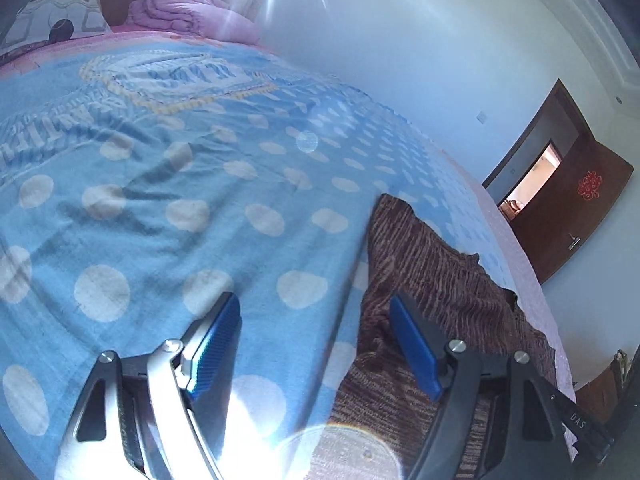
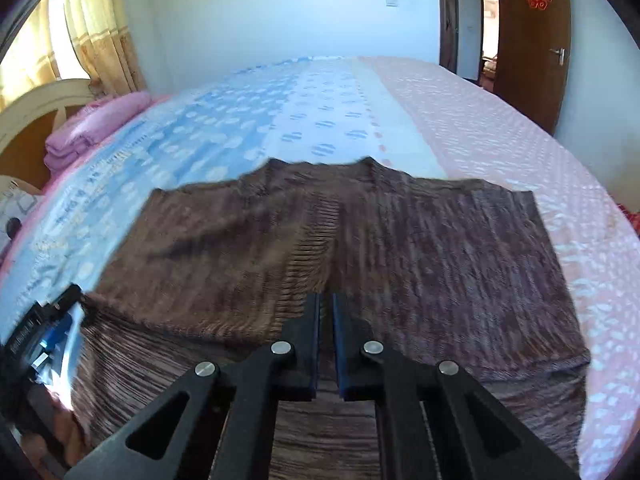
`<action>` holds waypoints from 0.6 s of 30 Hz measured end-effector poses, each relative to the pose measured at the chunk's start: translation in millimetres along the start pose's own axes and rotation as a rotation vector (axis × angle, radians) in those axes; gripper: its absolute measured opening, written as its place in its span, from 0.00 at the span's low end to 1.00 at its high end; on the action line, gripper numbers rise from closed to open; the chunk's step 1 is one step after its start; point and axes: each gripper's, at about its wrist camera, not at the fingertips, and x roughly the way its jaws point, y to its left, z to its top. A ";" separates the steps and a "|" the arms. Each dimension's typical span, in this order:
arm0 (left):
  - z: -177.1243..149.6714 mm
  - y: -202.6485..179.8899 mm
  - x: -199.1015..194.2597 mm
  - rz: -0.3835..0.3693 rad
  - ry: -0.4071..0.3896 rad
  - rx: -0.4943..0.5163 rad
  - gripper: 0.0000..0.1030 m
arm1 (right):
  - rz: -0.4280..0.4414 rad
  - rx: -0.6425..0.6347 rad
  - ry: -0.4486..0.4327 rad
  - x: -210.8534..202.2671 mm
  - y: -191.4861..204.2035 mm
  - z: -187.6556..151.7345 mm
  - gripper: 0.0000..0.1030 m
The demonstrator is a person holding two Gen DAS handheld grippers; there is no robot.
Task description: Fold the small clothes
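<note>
Figure: a brown knit garment (image 2: 360, 248) lies spread on a bed (image 2: 480, 120), over a blue polka-dot blanket (image 1: 160, 208) and a pink coverlet.

Left gripper (image 1: 316, 320): jaws wide apart, holding nothing, poised over the garment's left edge, with 1 blue pad (image 1: 414, 346) above the knit and the other above the blanket.

Right gripper (image 2: 326, 320): jaws nearly closed, a narrow slit between the pads. A ridge of knit rises toward the tips, which suggests a pinch, but whether fabric sits inside the slit cannot be told.

Risks:
- If the left jaws close where they stand, they may catch blanket along with knit and drag the bedding into the fold.
- A shallow pinch on loose, stretchy knit may slip during a lift and skew the fold.
- Lens glare washes out the left view and may hide the hem.

Legible writing: "DAS" on the left gripper's arm. The blanket's printed lettering is unreadable. A red emblem marks the door (image 2: 532, 40).
</note>
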 end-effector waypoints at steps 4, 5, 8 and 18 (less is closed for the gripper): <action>-0.2 -2.7 2.4 0.013 0.008 0.016 0.80 | 0.032 0.041 0.002 4.5 -10.5 -11.4 0.06; -0.4 -2.9 2.3 0.015 0.007 0.018 0.80 | 0.013 0.068 -0.009 -0.5 -13.3 -10.2 0.06; -1.2 -4.0 2.6 0.022 0.009 0.024 0.81 | 0.026 0.069 -0.105 -21.0 -10.4 -5.0 0.06; -1.2 -7.4 5.7 0.030 0.017 0.047 0.85 | 0.102 0.033 0.007 5.0 4.3 -5.0 0.09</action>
